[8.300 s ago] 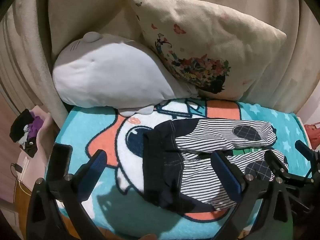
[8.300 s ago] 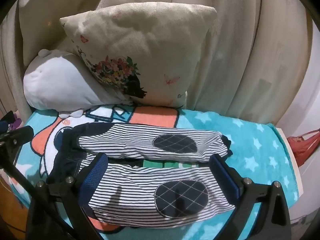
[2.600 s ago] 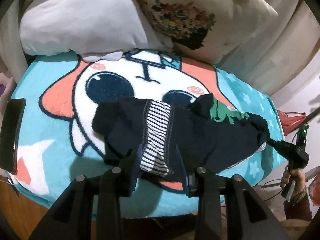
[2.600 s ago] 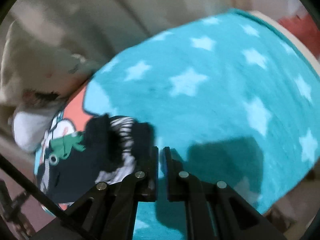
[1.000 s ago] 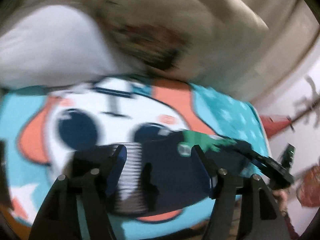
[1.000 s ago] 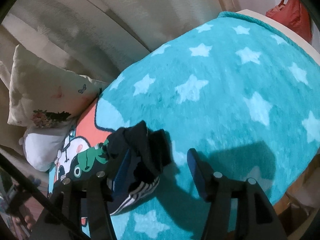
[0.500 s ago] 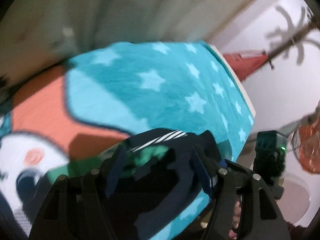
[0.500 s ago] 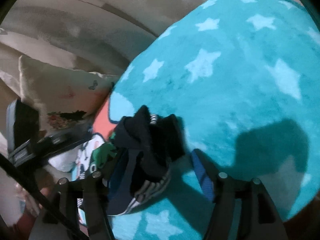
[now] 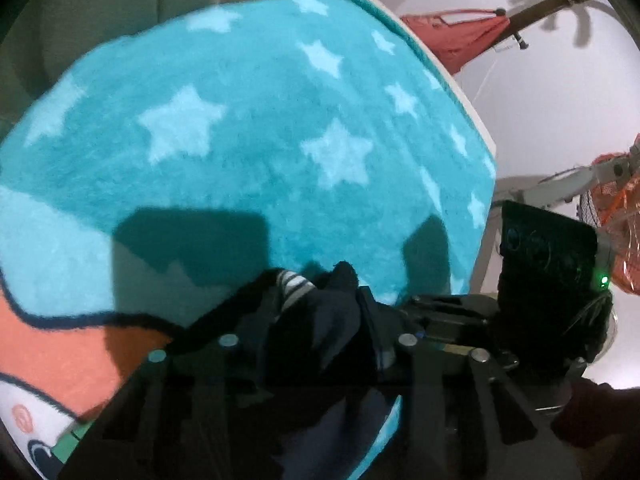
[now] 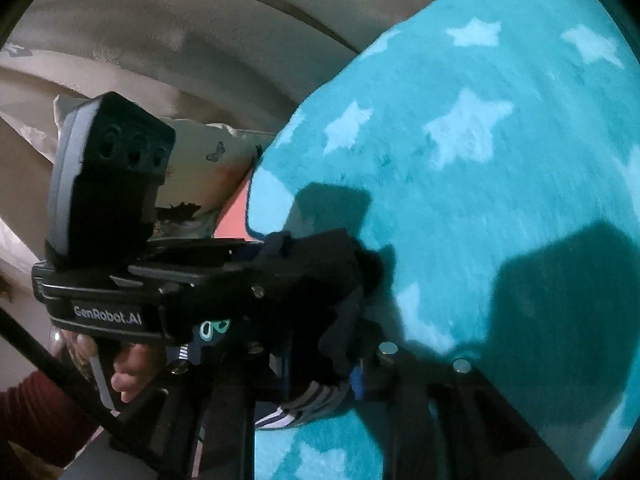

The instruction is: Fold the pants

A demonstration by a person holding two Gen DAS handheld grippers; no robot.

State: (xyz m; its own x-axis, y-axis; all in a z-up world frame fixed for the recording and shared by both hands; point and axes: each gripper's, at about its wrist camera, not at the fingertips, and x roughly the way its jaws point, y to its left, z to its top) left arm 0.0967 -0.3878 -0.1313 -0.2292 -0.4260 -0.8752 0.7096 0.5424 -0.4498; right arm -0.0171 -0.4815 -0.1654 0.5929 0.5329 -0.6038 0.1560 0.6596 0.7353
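Note:
The pants are dark navy with a striped lining, folded lengthwise, and lie on the teal star blanket. Their cuff end is bunched between the fingers of my left gripper, which is shut on it. In the right wrist view the same cuff end is pinched in my right gripper, with a striped edge hanging below. The two grippers sit side by side at the cuffs: the right gripper's body shows in the left wrist view, and the left gripper's body in the right wrist view.
The blanket's right edge drops off toward a white wall. A red bag hangs on a wooden rack and an orange fan stands beyond the edge. A floral pillow and curtain lie behind.
Both grippers have closed on the cuff end of the pants. The left gripper swung from the waistband side to the cuffs, next to the right gripper.

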